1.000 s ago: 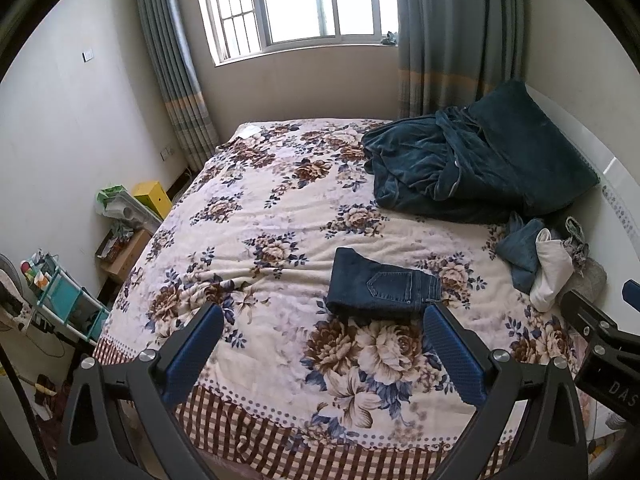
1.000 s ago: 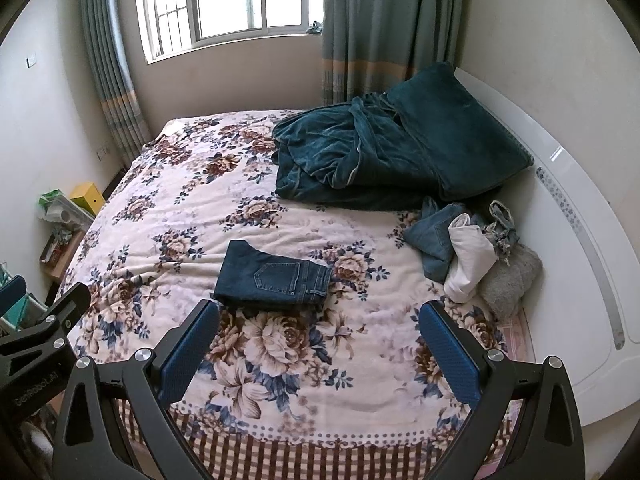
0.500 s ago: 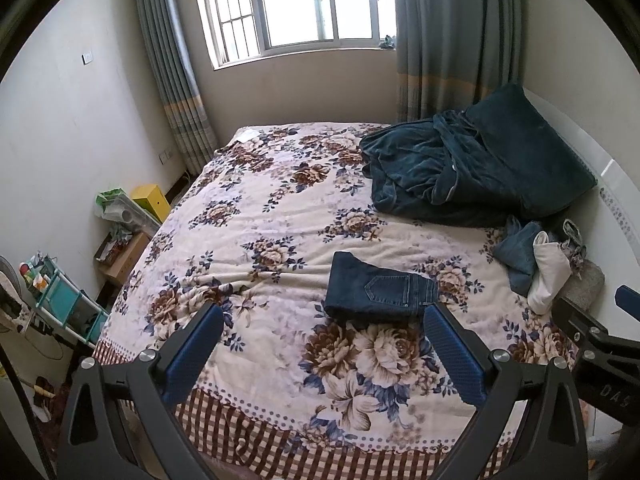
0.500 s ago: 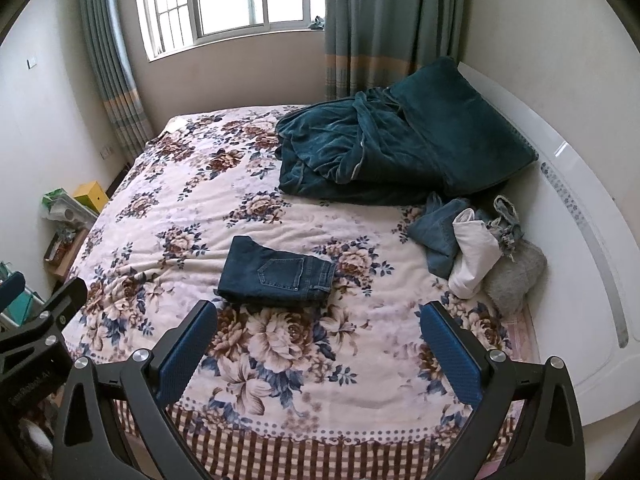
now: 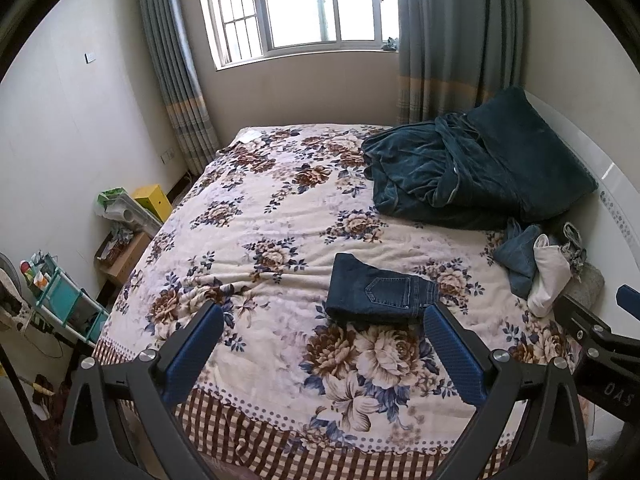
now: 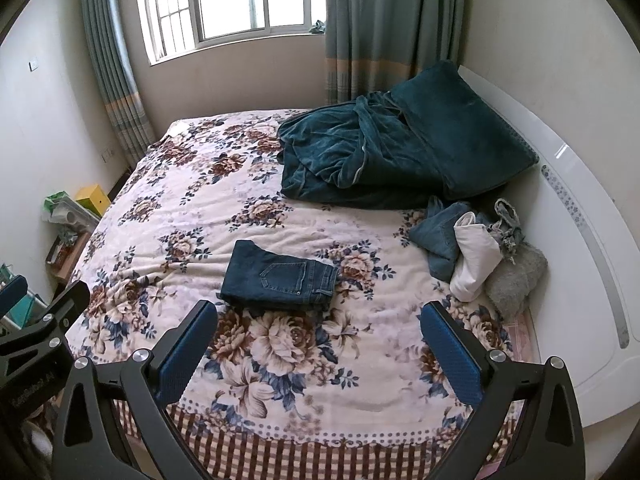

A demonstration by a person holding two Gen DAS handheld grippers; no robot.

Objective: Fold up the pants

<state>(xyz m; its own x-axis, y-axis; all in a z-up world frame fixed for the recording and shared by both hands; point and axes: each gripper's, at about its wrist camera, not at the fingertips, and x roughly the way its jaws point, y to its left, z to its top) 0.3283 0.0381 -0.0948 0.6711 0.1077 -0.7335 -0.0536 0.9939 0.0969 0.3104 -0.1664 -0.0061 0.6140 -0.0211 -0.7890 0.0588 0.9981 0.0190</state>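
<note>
The dark blue jeans (image 5: 380, 294) lie folded into a small rectangle on the floral bedspread (image 5: 272, 208), back pocket up; they also show in the right wrist view (image 6: 280, 278). My left gripper (image 5: 320, 344) is open and empty, held above the near edge of the bed, short of the jeans. My right gripper (image 6: 316, 344) is open and empty too, also back from the jeans. Neither touches any cloth.
A dark teal blanket and pillow (image 6: 384, 156) are heaped at the far right of the bed. A pile of clothes, blue, white and grey (image 6: 472, 256), lies by the white headboard (image 6: 580, 240). Shelves and boxes (image 5: 120, 220) stand on the floor at left.
Both grippers have drawn back and risen slightly from the bed; the folded jeans have not moved. Both stay open.
</note>
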